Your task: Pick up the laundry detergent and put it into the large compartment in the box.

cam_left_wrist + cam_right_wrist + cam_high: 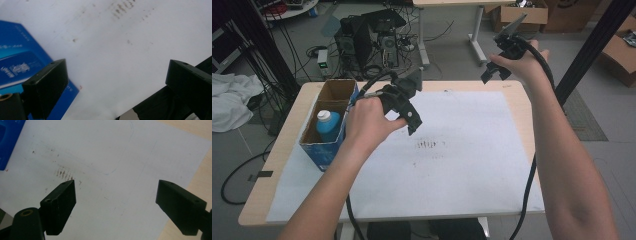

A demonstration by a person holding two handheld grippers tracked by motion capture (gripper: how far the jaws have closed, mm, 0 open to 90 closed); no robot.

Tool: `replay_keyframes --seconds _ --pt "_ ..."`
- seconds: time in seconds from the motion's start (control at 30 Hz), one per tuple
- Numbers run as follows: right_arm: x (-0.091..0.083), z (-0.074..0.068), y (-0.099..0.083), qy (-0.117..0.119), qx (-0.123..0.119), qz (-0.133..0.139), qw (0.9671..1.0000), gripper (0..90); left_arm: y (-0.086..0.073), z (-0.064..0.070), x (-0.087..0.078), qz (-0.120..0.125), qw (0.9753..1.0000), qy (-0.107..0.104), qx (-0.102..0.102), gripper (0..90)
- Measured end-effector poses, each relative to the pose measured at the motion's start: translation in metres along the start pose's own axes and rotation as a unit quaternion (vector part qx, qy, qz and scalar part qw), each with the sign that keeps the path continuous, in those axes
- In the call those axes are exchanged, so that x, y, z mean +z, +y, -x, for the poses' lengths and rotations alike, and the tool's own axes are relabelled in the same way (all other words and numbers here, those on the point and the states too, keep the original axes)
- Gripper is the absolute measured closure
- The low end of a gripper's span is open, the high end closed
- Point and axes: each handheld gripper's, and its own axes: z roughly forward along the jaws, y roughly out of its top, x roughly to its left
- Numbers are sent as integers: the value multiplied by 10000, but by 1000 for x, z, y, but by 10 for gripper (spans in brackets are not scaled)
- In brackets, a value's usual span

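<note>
The bottle (328,125) stands in the box (324,145) on the counter (512,92); both tongs, left (404,107) and right (494,72), hang released and empty, so the work looks unstarted or finished.

A wooden worktop (287,150) carries a stained white paper sheet (462,170). At upper left of the frame, computer towers (362,40) and tangled cables (287,55) sit on the floor.

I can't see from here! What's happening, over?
Both hand-held grippers open, empty: left, right. Blue white-capped bottle upright in blue cardboard box. Nothing blocking.
</note>
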Motion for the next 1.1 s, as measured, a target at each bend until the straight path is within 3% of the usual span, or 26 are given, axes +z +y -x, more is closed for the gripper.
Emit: replay_keyframes --seconds 0.33,1.1 --pt "2 0 2 -33 24 -45 10000 165 9 22 21 -169 9988 -107 452 36" --pt "0 -1 0 -45 24 -38 10000 165 13 30 27 -252 9984 -114 497 25"
